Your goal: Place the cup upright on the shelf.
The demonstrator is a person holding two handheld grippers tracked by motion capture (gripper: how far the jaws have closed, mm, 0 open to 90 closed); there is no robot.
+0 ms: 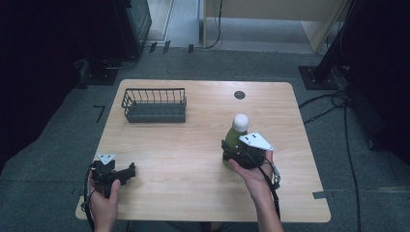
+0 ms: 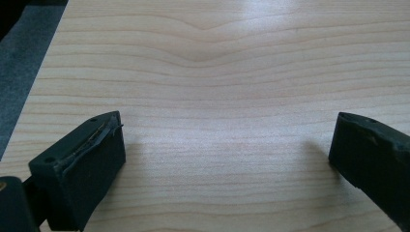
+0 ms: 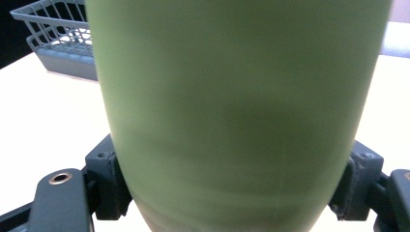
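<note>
My right gripper (image 1: 231, 151): It is closed on the green bottle (image 1: 234, 137). In the right gripper view the bottle (image 3: 237, 111) sits between my two black jaws, and one pad (image 3: 112, 181) presses on each side of it, low down near its bottom.

Green bottle: It stands up straight on the table (image 1: 193, 159), on the right half and about midway from front to back. It has a round white cap (image 1: 240, 121) on top. I see no gap between its bottom and the wood, but my gripper hides part of it, so I cannot tell for sure if it rests on the table.

My right hand (image 1: 251, 174): It holds the gripper from the near side. The grey three-cornered plate (image 1: 255, 140) sits on top, just beside the bottle.

My left gripper (image 1: 129, 170): Its jaws stand wide apart with nothing in them. In the left gripper view I see bare wood (image 2: 217, 96) between the two jaws.

My left hand (image 1: 104, 200): It is at the near left corner of the table, well apart from the bottle.

Basket (image 1: 154, 104): A dark wire basket sits at the far left of the table, well apart from both grippers. In the right gripper view it (image 3: 53, 38) shows behind the bottle.

Dark round spot (image 1: 239, 94): It is on the table top near the far edge, past the bottle.
</note>
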